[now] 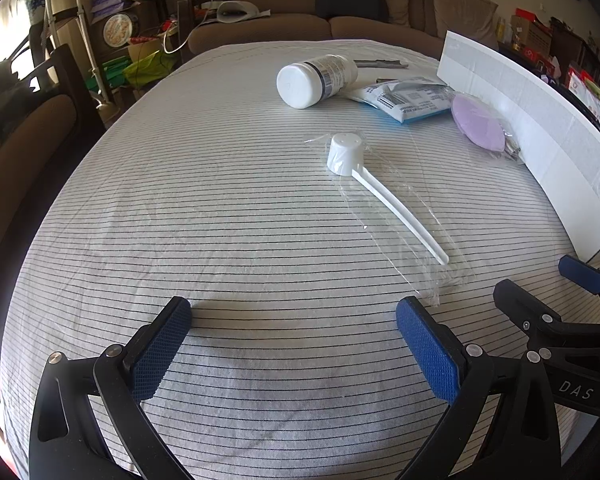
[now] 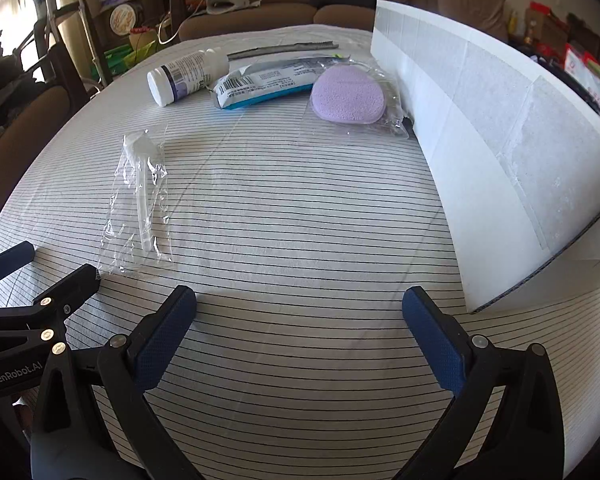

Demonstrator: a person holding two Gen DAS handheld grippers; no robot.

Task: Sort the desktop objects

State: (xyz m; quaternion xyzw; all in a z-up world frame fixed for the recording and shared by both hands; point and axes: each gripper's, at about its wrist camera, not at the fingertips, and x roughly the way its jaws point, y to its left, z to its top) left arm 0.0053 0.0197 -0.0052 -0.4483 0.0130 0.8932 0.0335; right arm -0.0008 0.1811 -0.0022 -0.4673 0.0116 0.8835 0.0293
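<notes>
Both tongs wide open, nothing gripped: left tongs [image 1: 294, 344] and right tongs [image 2: 300, 336] sit side by side low over the desk [image 1: 220, 220], which wears a white cloth with thin dark stripes. Task items are all on the far half. White scoop [image 1: 346, 156] lies in a clear plastic sleeve, cup end away from the tongs, handle pointing back toward them; the sleeve's near corner is just beside the left tongs' right finger. Past it: white pill bottle [image 1: 314, 80] on its side, cap toward the camera; blue-and-white packet [image 2: 260, 86] just beside it; purple sponge pad [image 2: 348, 94] in a clear bag next to the packet, close to the white board [image 2: 480, 128] standing upright along the right edge. A thin grey tool [image 2: 280, 50] lies behind the packet, type unclear.
</notes>
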